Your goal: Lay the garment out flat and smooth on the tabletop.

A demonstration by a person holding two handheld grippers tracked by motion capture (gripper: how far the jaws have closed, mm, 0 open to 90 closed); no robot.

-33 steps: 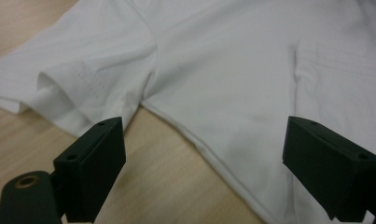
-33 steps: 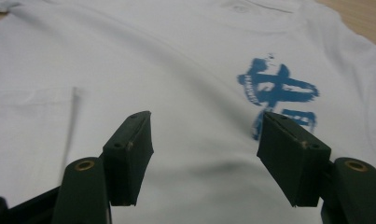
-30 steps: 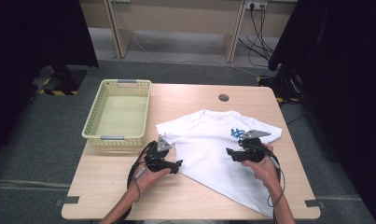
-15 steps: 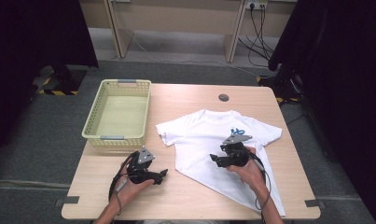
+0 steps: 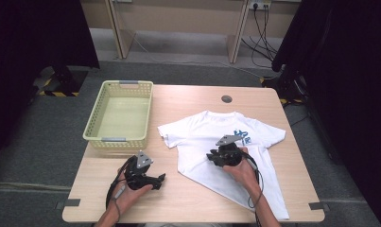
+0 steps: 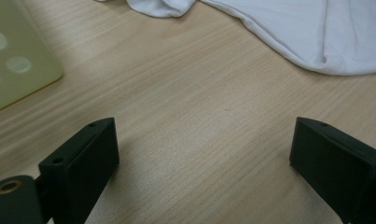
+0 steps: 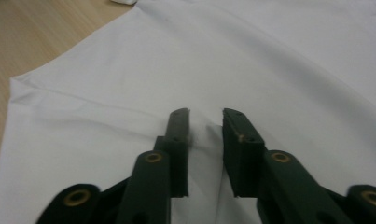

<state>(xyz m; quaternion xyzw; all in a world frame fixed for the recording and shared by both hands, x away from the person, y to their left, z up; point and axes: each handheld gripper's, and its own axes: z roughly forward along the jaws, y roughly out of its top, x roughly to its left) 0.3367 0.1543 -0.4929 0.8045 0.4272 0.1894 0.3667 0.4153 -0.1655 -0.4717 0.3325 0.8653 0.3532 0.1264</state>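
A: T-shirt [image 5: 226, 142], white with a blue print, lies spread on the counter [image 5: 188, 101], its lower hem trailing toward the near right corner. What has just changed?

B: Right hand-held gripper [image 5: 215, 157]: its jaws have just been closing, and in the right gripper view they [image 7: 205, 135] stand narrow with a ridge of white cloth pinched up between the pads. A second ago that gripper sat farther back on the shirt; it has since come nearer the person, onto the lower body of the garment.

A: And the left hand-held gripper [image 5: 160, 179]?

B: Jaws wide apart (bare wood between them in the left gripper view [image 6: 202, 149]), holding nothing. It has drawn off the shirt's edge and now rests on the counter just beside it.

A: Meaning for the work?

B: Likely the start of a fold or lift, led by the right side alone. The yellow basket [image 5: 103, 139], well apart to the left, is empty.
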